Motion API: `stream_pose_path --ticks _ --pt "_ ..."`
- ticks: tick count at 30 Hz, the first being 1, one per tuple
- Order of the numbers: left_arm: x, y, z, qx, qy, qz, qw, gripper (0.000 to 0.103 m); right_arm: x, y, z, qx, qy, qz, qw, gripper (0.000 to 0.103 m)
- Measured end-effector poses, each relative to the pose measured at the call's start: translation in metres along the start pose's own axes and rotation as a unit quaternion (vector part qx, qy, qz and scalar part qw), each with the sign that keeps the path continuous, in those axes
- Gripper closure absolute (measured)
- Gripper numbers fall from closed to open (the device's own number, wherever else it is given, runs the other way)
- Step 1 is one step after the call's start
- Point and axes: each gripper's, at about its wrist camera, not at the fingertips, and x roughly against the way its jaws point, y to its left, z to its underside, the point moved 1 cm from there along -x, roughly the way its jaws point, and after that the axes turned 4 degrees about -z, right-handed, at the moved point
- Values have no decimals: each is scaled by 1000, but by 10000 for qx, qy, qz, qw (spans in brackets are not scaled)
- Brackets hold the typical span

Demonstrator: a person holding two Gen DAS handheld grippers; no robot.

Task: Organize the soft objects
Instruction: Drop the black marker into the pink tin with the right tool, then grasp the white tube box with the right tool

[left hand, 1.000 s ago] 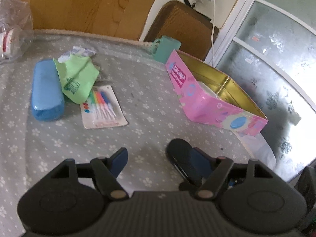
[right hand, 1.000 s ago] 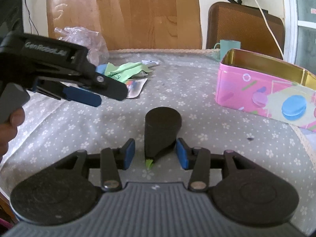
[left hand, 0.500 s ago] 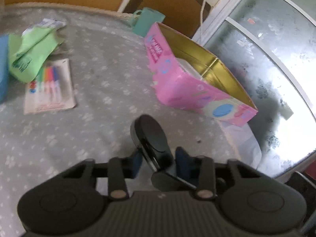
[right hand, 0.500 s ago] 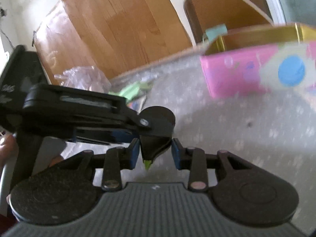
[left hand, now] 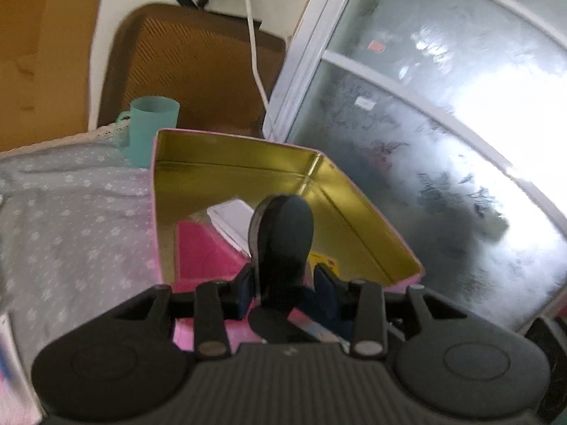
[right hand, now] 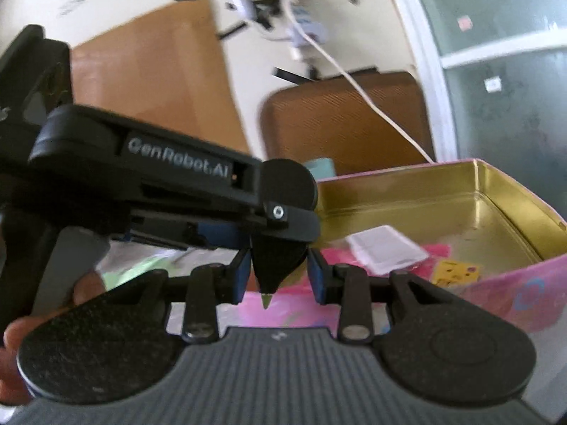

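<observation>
My left gripper (left hand: pixel 283 283) is shut on a black teardrop-shaped object (left hand: pixel 283 237) and holds it above the near end of the open pink tin (left hand: pixel 248 148). In the right wrist view the same black object (right hand: pixel 280 255) sits between my right gripper's (right hand: pixel 280 276) blue pads (right hand: pixel 241 276), with small gaps on both sides, its green tip pointing down. The left gripper's body (right hand: pixel 177 177) crosses that view from the left. The tin (right hand: pixel 496 283) holds a white packet (right hand: pixel 386 248), a pink sheet (left hand: pixel 205 255) and a yellow card (right hand: pixel 457 272).
A teal cup (left hand: pixel 150 127) stands behind the tin on the grey flowered cloth (left hand: pixel 71 219). A brown chair back (left hand: pixel 191 67) and a frosted window (left hand: pixel 443 124) lie beyond. A green packet (right hand: pixel 138 269) shows low at left in the right wrist view.
Both grippers lifted the black object off the cloth and carried it right, over the pink tin. The left gripper shut on it; the right gripper's pads now stand slightly off it.
</observation>
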Motion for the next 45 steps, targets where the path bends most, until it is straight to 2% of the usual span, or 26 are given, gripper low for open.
stream_pose_path --ticks 2,3,4,6,8,11,15,18,21,24,28,31,33,35,36,39,41,43,45 --pt "-18 2 -7 -98 1 -163 9998 51 -18 -19 -5 -114 97 154 9998 63" --pt "-24 5 -7 -133 -35 -335 9993 47 -25 -26 -7 -126 125 225 9996 63" --pt "-31 9 -8 -134 -43 -535 9985 45 -35 -32 -8 -84 161 281 9994 63" --pt "-30 20 -4 15 -6 -688 9976 45 -54 -38 -7 66 303 456 9985 62" --pt "-17 31 1 175 -123 -492 9986 46 -60 -44 -4 -20 388 593 9975 62" --pt "16 48 15 245 -398 -436 9980 46 -37 -46 2 -227 119 469 9986 62" --pt "62 85 50 436 -586 -456 9963 46 -10 -25 9 -227 -187 285 9992 62" --pt "92 118 81 472 -669 -847 9930 45 -2 3 11 -63 -145 -56 9999 62" --pt "113 157 108 654 -611 -1198 9888 45 -19 32 12 151 127 -411 9990 62" --pt "135 199 123 1028 -686 -1425 9820 45 -46 65 11 162 490 -781 9956 62" --pt "154 231 129 1277 -1065 -1431 9756 45 -104 103 3 57 1060 -1151 9877 62" --pt "158 249 133 1605 -1323 -1040 9726 45 -156 132 -1 40 1521 -1295 9798 61" --pt "161 258 137 1779 -1338 -990 9699 45 -183 148 -1 74 1683 -1211 9782 58" --pt "169 263 137 1845 -1442 -1065 9663 45 -218 163 -3 134 1842 -1084 9768 47" --pt "176 266 137 1902 -1561 -1127 9627 44 -235 169 -3 172 1910 -1004 9763 46" --pt "191 273 138 2108 -1737 -1556 9493 41 -282 187 -2 359 2164 -807 9723 38" --pt "196 275 138 2184 -1794 -1864 9410 41 -311 192 0 399 2391 -572 9685 24" --pt "202 273 138 2212 -1905 -2061 9340 41 -338 196 6 407 2611 -254 9641 24" --pt "206 271 139 2202 -1992 -2180 9297 41 -360 197 11 196 2780 -98 9603 17"
